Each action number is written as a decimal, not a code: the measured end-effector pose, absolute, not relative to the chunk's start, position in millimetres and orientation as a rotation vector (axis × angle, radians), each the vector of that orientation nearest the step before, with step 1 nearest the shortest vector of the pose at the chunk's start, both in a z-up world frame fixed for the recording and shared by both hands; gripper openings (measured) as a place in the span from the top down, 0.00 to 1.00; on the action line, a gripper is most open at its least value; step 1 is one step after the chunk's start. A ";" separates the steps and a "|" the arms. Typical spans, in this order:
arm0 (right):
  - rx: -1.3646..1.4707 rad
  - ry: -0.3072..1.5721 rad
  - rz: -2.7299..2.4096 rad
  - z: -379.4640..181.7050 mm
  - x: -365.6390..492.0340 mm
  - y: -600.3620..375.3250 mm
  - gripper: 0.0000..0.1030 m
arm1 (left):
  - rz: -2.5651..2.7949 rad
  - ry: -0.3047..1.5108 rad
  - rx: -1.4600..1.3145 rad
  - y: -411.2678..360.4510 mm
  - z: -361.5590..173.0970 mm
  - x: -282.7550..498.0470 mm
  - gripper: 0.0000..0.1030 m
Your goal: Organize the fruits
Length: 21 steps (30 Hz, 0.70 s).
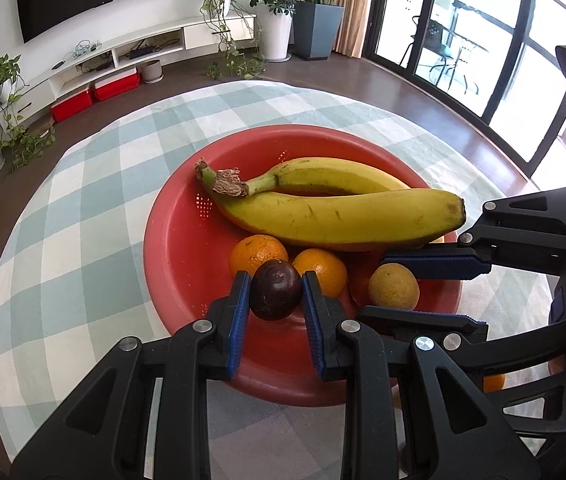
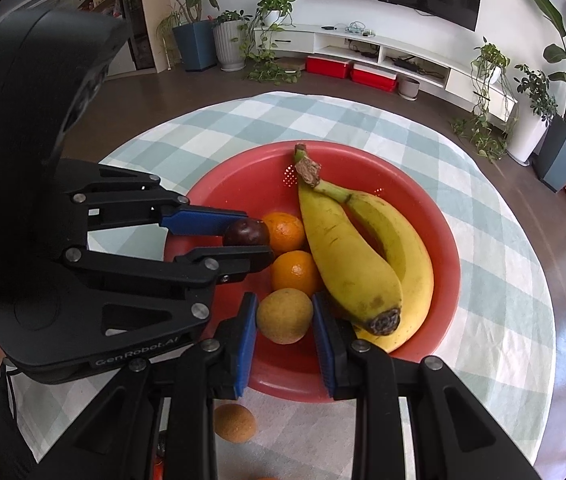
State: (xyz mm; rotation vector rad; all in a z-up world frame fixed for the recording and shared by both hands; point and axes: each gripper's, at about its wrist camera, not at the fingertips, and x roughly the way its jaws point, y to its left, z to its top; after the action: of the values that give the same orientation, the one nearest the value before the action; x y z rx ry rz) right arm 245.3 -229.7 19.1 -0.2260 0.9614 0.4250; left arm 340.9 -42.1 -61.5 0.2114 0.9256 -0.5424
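Our left fingers [image 1: 276, 294] are clenched on a dark plum [image 1: 275, 290], and our right fingers [image 2: 285, 316] grasp a yellow-green round fruit [image 2: 285, 316]. Both fruits hang just over the near part of the red bowl [image 1: 171, 216] on the checked bench [image 1: 83, 208], right beside the two oranges [image 1: 258, 254]. The bananas [image 1: 335, 212] lie farther in, their long axis running left to right. We judge each fruit sits straight above its landing spot, so releasing comes next.
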 end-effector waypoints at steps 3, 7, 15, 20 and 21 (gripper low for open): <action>-0.224 0.960 0.418 17.9 247.1 -228.9 0.72 | -0.532 0.924 0.207 -39.7 -61.6 342.1 0.76; -0.217 0.961 0.411 16.8 247.5 -229.7 0.72 | -0.520 0.921 0.207 -37.8 -61.4 342.9 0.75; -0.256 0.953 0.400 14.5 242.0 -226.0 0.69 | -0.517 0.890 0.160 -28.6 -51.9 334.4 0.61; -0.225 0.949 0.404 18.0 239.2 -225.4 0.57 | -0.509 0.836 0.115 -17.6 -36.0 322.5 0.28; -0.220 0.945 0.399 19.6 237.6 -225.1 0.53 | -0.509 0.830 0.105 -15.3 -33.2 319.8 0.28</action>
State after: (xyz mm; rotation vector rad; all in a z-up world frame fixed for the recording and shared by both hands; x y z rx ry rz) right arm 237.6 -225.1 19.6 -0.2203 0.9448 0.3988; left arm 319.8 -15.3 -33.2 0.1052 0.8295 -0.5087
